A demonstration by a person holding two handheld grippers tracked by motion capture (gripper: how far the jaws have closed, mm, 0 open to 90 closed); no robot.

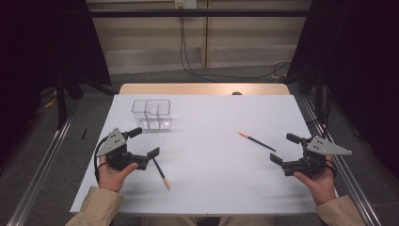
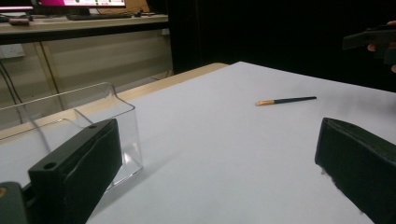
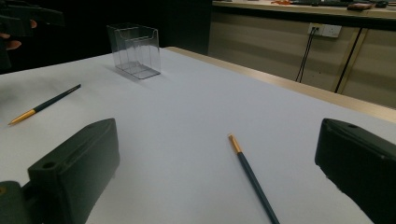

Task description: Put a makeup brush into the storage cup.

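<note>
Two dark pens with gold tips lie on the white table [image 1: 207, 117]. One pen [image 1: 161, 173] lies just right of my left gripper [image 1: 145, 142], which is open and holds nothing. The other pen [image 1: 256, 141] lies left of my right gripper [image 1: 285, 148], also open with nothing in it. In the left gripper view the far pen [image 2: 286, 100] lies ahead between the wide-apart jaws. In the right gripper view a pen [image 3: 252, 179] lies close between the jaws, and the other pen [image 3: 44, 105] is farther left.
A clear plastic two-compartment holder [image 1: 151, 114] stands at the table's back left, close by the left jaw in the left gripper view [image 2: 70, 126] and far off in the right gripper view [image 3: 135, 49]. A wooden edge [image 1: 202, 88] borders the far side.
</note>
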